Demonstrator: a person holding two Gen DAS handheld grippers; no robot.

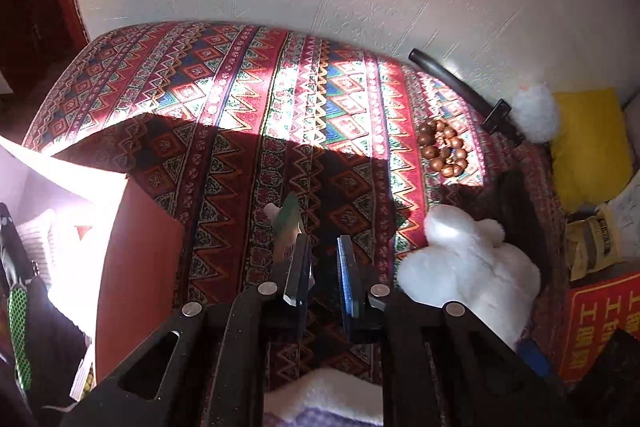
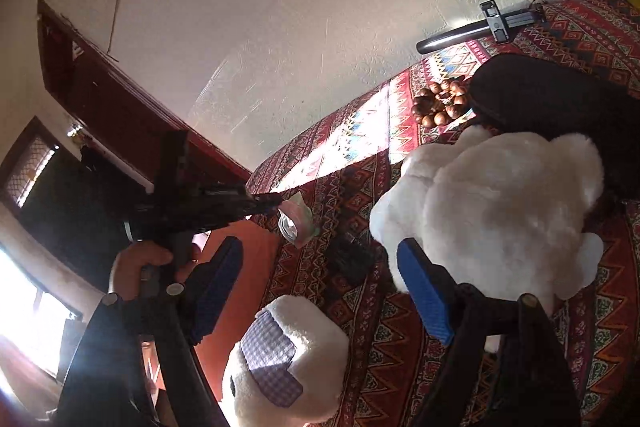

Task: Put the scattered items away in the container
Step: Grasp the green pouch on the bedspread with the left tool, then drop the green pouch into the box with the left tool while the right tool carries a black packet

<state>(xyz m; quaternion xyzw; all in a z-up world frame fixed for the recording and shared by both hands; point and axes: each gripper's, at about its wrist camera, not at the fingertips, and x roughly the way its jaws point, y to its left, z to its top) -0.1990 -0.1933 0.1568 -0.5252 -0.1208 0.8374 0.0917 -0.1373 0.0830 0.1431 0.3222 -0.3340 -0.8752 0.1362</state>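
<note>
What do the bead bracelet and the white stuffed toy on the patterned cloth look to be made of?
Bead bracelet: probably wood or seed, brown with a polished sheen, glinting in the sunlight. White stuffed toy: soft synthetic plush, judging by its fuzzy, matte pile.

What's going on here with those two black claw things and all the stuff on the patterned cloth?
A person holds a two-finger gripper in each hand, tidying things on a patterned cloth. The left gripper hangs open over a small foil packet, gripping nothing. The right gripper is wide open beside a white plush toy, not yet holding it. A string of wooden beads lies further back. An orange-red box sits at the left.
</note>
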